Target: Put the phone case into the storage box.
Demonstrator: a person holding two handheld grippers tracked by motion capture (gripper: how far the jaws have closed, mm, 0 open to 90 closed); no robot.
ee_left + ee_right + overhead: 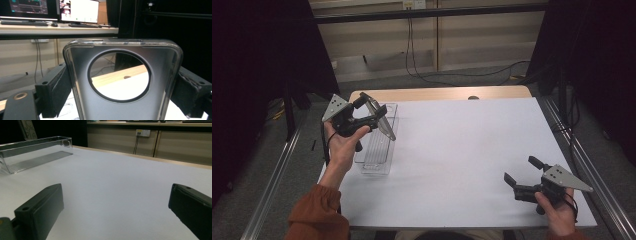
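Your left claw (pixel 371 113) holds a phone case (pixel 122 82) by its two long edges, jaws closed against the sides, lifting it above the clear plastic tray (pixel 377 150) at the left of the white surface (pixel 462 150). In the left gripper view the case stands upright between the padded jaws, its large round camera opening (pixel 119 76) facing you. It looks light and thin-walled, with a glossy, likely slippery skin and a soft, translucent rim that may flex if you squeeze hard. The side edges where you have it seem the best hold; near the round opening the shell is probably weakest. Grip lightly and keep it level so it does not twist out. Your right claw (pixel 521 175) rests low at the near right of the surface, jaws wide apart, carrying nothing.
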